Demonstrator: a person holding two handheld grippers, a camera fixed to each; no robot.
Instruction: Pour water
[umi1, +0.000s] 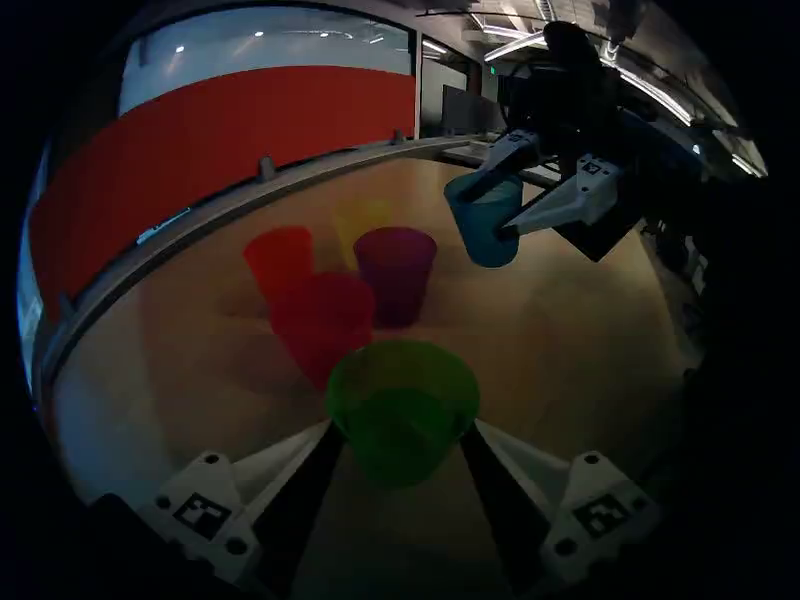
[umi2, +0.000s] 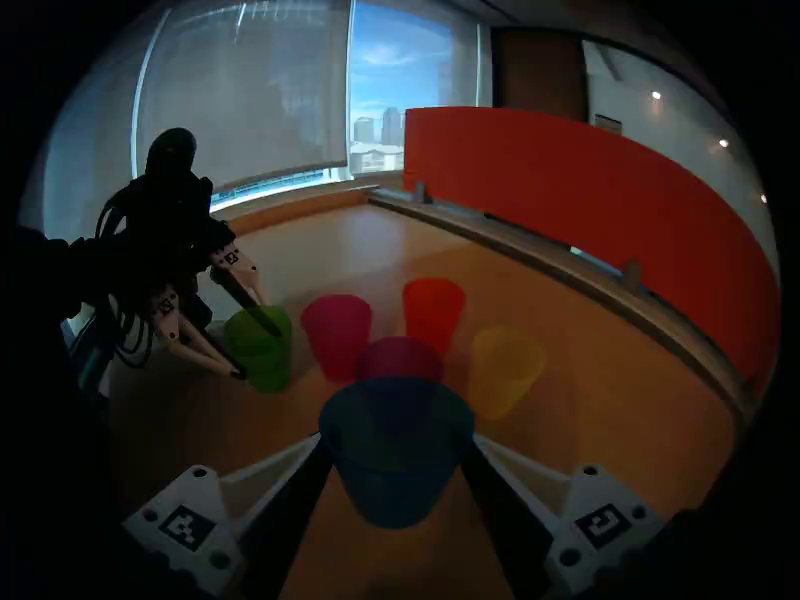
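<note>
Holding the green cup (umi2: 270, 365) at the far left of the right gripper view, the left gripper (umi2: 258, 352) has one of its fingers on each side of the cup wall, mouth upward. To its right a tight group stands on the wooden worktop (umi2: 620, 430): a red cup (umi2: 338, 335), a purple cup (umi2: 400, 360) partly in front of an orange cup (umi2: 433, 312), then a yellow cup (umi2: 505, 370). Whether they touch cannot be told. Nearest the camera, the right gripper (umi2: 396, 445) clamps the blue cup (umi2: 396, 480) between its fingers. In the left gripper view that cup hangs slightly tilted above the worktop, well to the right of the group. Whether either cup holds water cannot be told.
</note>
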